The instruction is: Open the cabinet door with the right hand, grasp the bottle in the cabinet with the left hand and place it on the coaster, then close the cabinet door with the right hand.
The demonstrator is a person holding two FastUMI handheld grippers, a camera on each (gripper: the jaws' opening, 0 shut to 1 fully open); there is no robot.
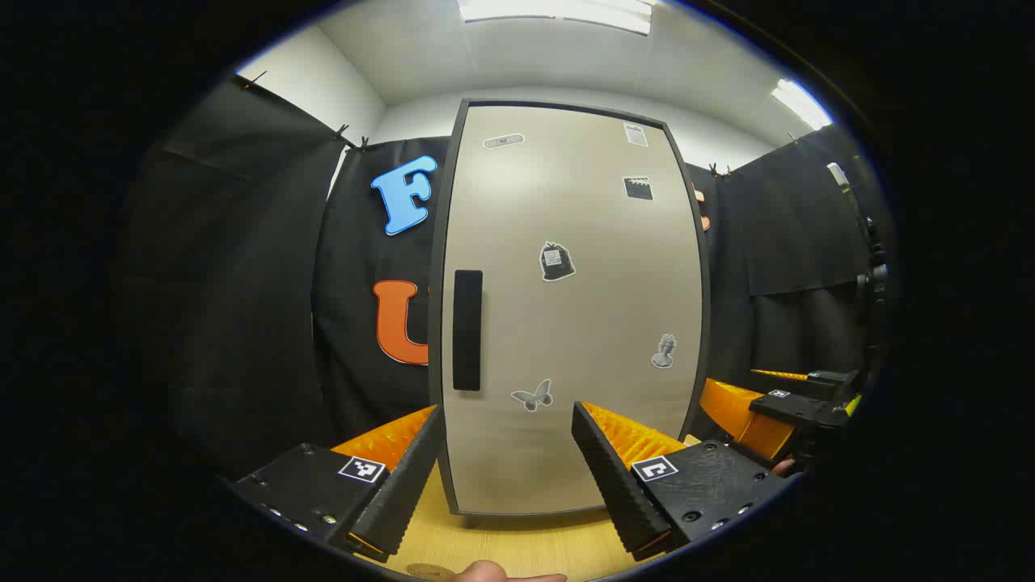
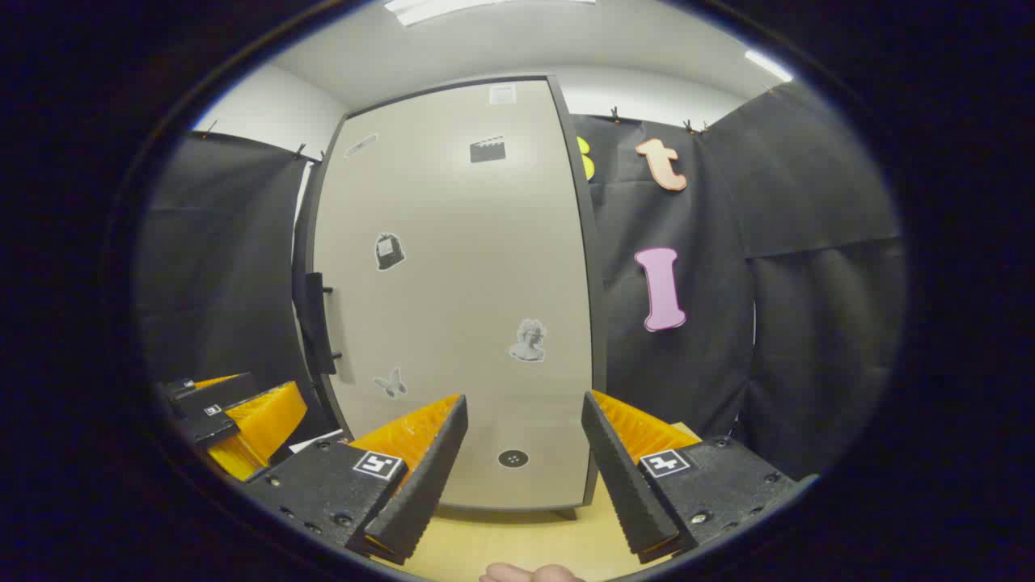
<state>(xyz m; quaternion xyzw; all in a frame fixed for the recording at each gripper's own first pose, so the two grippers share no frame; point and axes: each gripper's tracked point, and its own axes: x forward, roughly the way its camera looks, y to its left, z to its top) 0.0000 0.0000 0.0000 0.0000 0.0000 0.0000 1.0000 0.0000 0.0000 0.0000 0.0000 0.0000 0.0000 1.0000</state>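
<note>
Door not yet opened; both grippers parked in front of the cabinet.

Cabinet door (image 1: 566,307) is flush shut, so the bottle, judged to be behind it, is hidden; coaster can't be made out. Left gripper (image 1: 505,477) and right gripper (image 2: 521,465) both have jaws apart, holding nothing. Next: the right one likely needs to reach across to the dark handle (image 2: 314,322) on the door's left edge and pull.

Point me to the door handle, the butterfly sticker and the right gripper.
handle (image 1: 467,330): left gripper view, middle of the dark vertical bar.
butterfly sticker (image 1: 533,396): left gripper view, its body, low on the door.
right gripper (image 2: 524,453): right gripper view, midway between its fingertips.
</note>
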